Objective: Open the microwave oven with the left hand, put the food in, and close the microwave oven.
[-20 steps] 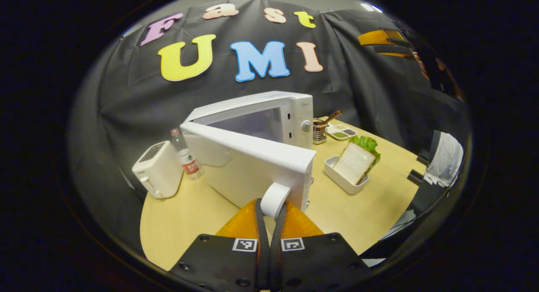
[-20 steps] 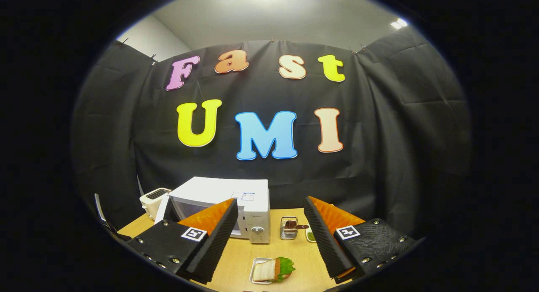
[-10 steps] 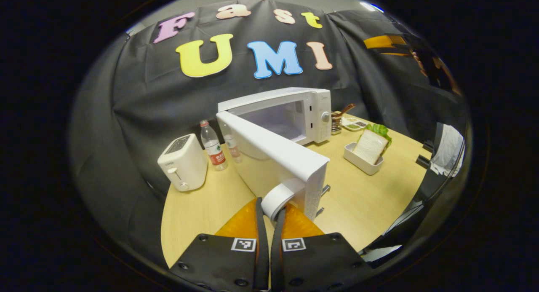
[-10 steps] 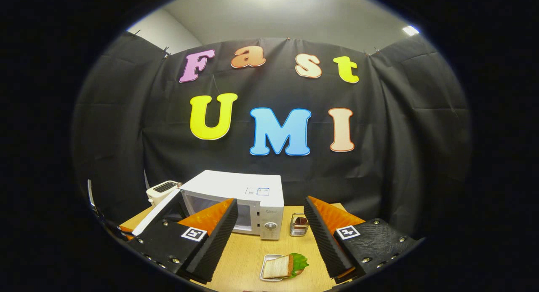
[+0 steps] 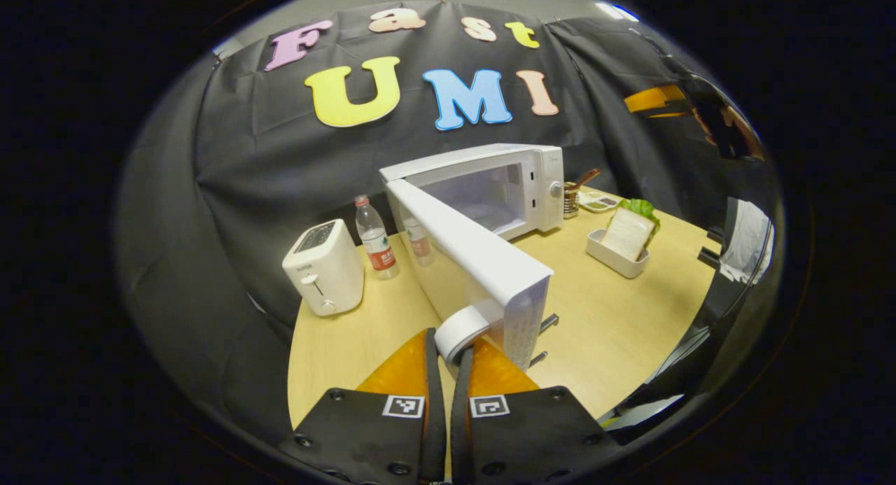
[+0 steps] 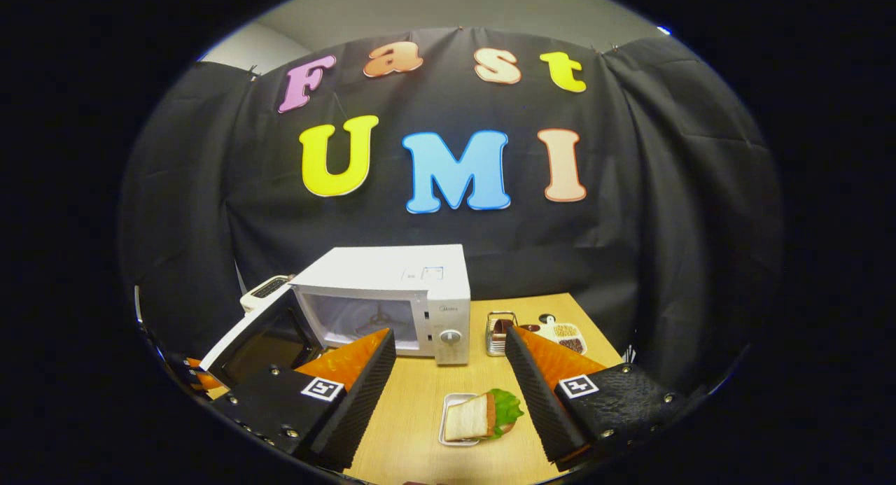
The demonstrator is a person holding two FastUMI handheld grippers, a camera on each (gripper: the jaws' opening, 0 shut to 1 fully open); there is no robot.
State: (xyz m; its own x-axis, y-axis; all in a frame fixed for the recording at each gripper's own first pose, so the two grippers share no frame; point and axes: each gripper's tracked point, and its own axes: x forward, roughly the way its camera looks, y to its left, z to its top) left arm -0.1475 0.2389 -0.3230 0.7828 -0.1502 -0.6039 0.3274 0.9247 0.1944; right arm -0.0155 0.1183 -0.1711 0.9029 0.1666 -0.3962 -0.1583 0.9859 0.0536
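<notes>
**Door open, sandwich on the table**

Your left gripper (image 5: 448, 355) is closed tight on the round white door handle (image 5: 458, 333) of the white boxy microwave oven (image 5: 504, 184). Its white door (image 5: 465, 250) is swung wide, cavity exposed. Your right gripper (image 6: 448, 373) hangs above the pale wooden table (image 6: 420, 408), fingers spread wide, holding nothing. The sandwich of white bread and green lettuce (image 6: 483, 415) sits in a small white rectangular tray (image 6: 448, 418), in front of the oven. White toaster (image 5: 323, 266) and clear plastic bottle (image 5: 374, 236) stand beyond the door.

White toaster (image 5: 324, 266), two water bottles (image 5: 376, 238) beside it, metal utensil holder (image 6: 498, 333), small condiment tray (image 6: 564, 334), wooden table (image 5: 616, 331)
</notes>
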